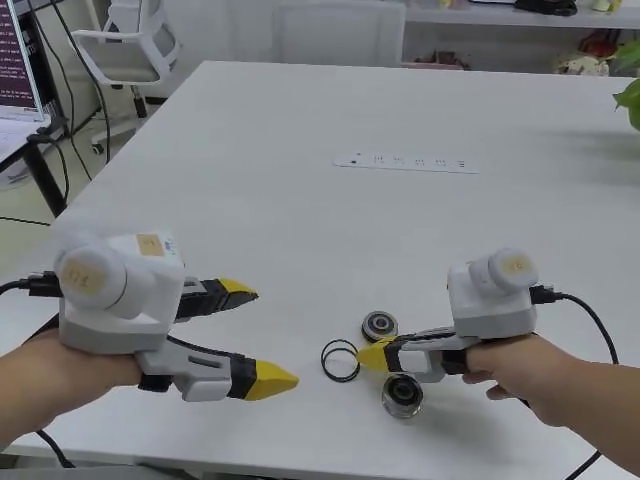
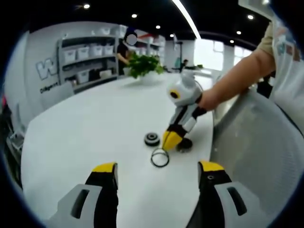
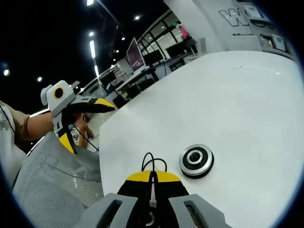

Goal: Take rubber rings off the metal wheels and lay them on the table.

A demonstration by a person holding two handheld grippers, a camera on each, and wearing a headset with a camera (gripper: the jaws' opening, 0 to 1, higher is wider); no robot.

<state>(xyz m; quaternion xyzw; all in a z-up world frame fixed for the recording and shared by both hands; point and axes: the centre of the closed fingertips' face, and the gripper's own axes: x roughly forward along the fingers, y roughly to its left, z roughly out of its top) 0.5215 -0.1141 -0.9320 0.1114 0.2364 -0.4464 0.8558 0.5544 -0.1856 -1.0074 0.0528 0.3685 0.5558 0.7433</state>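
Note:
A thin black rubber ring lies on the white table, and my right gripper is shut on its near edge. In the right gripper view the ring loops out from the closed yellow tips. One metal wheel sits just beyond the ring. A second wheel lies under the right gripper's body. My left gripper hovers open to the left, nothing between its jaws. In the left gripper view it faces the ring and a wheel.
A white power strip lies mid-table. An office chair and a monitor stand off the far left corner. A green plant sits at the right edge. The table edge runs close under both hands.

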